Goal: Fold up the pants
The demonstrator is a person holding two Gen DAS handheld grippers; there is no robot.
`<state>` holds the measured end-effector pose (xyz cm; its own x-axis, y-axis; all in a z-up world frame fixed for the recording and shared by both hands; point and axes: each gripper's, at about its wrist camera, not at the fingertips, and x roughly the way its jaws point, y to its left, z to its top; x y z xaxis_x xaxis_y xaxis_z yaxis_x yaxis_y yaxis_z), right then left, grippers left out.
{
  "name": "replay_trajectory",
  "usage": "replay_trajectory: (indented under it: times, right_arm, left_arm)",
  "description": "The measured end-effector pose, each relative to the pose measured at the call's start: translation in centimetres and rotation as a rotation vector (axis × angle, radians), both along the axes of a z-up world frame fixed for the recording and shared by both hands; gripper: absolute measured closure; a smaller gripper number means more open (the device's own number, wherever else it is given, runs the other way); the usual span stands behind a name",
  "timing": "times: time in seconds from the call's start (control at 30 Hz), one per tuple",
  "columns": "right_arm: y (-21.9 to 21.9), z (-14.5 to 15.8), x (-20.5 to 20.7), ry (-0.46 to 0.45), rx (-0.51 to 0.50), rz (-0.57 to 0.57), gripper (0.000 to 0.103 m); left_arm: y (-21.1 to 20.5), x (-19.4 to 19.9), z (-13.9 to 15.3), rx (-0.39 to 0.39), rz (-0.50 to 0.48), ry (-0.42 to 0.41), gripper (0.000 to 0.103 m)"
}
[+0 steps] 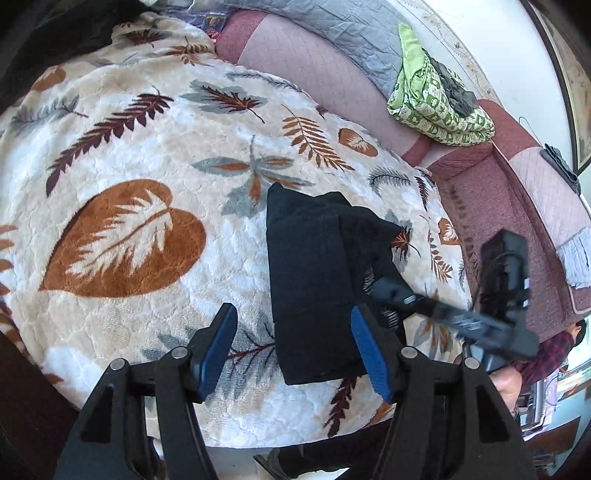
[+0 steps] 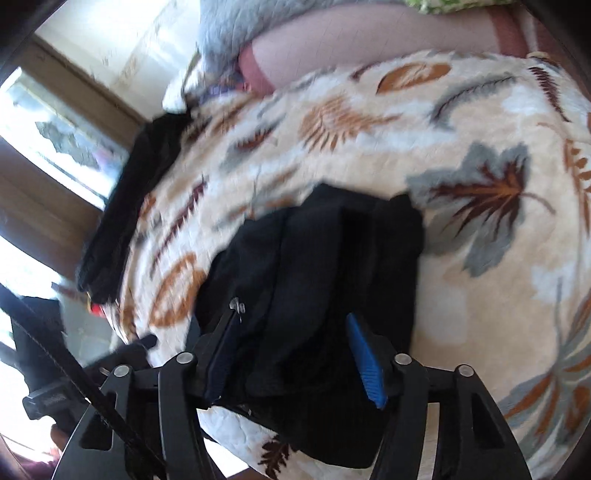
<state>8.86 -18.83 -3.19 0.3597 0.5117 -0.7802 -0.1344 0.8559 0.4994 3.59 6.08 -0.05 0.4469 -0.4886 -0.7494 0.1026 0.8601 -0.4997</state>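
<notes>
The black pants (image 1: 314, 280) lie folded into a compact rectangle on the leaf-print blanket (image 1: 147, 155). My left gripper (image 1: 293, 347) is open, above the blanket at the near edge of the pants, holding nothing. In the left wrist view the right gripper (image 1: 436, 306) reaches in from the right at the pants' right edge. In the right wrist view the pants (image 2: 325, 266) fill the centre, and my right gripper (image 2: 291, 354) is open with its jaws spread over the near edge of the bundle, one blue pad (image 2: 365, 362) clear of the cloth.
A second dark garment (image 2: 122, 206) lies along the blanket's edge near a window. A pink quilted sofa or mattress (image 1: 325, 74) runs behind, with a green patterned bundle (image 1: 436, 99) and a grey quilt (image 1: 332, 26) on it. The blanket's near edge (image 1: 258, 439) drops to the floor.
</notes>
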Motion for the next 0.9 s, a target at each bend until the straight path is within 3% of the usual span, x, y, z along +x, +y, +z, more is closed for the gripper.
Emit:
replay_trajectory:
  times: [0.03, 0.17, 0.3, 0.5, 0.57, 0.63, 0.73, 0.8, 0.9]
  right_arm:
    - [0.5, -0.3, 0.0, 0.008, -0.018, 0.017, 0.080]
    - [-1.8, 0.5, -1.3, -0.027, 0.112, -0.069, 0.090]
    - [-3.9, 1.0, -2.5, -0.044, 0.122, -0.142, 0.090]
    - [-6.0, -2.3, -3.4, 0.029, 0.157, -0.221, 0.090]
    - [-6.4, -3.0, -3.5, 0.027, 0.175, -0.237, 0.089]
    - [-6.8, -3.6, -3.4, 0.028, 0.199, -0.248, 0.089]
    - [-7.4, -4.5, -3.5, 0.029, 0.235, -0.256, 0.089]
    - [-7.8, -5.1, -3.5, 0.032, 0.281, -0.268, 0.089]
    - [-8.3, -5.1, -4.1, 0.021, 0.322, -0.283, 0.082]
  left_arm:
    - [0.0, -0.1, 0.2, 0.010, -0.002, -0.010, 0.040]
    - [-0.3, 0.3, 0.9, 0.039, -0.010, -0.040, 0.039]
    - [-2.1, 1.2, 1.5, 0.051, -0.058, -0.061, 0.039]
    - [-6.7, 1.0, 0.8, 0.074, -0.196, -0.075, 0.039]
    - [-8.3, 1.0, -0.5, 0.124, -0.239, -0.068, 0.039]
    - [-9.1, 1.5, -2.7, 0.163, -0.249, -0.010, 0.039]
    - [-8.5, 2.3, -5.7, 0.105, -0.223, 0.090, 0.032]
    - [-7.9, 2.3, -6.0, 0.055, -0.210, 0.094, 0.031]
    - [-8.0, 1.8, -5.4, 0.099, -0.220, 0.071, 0.031]
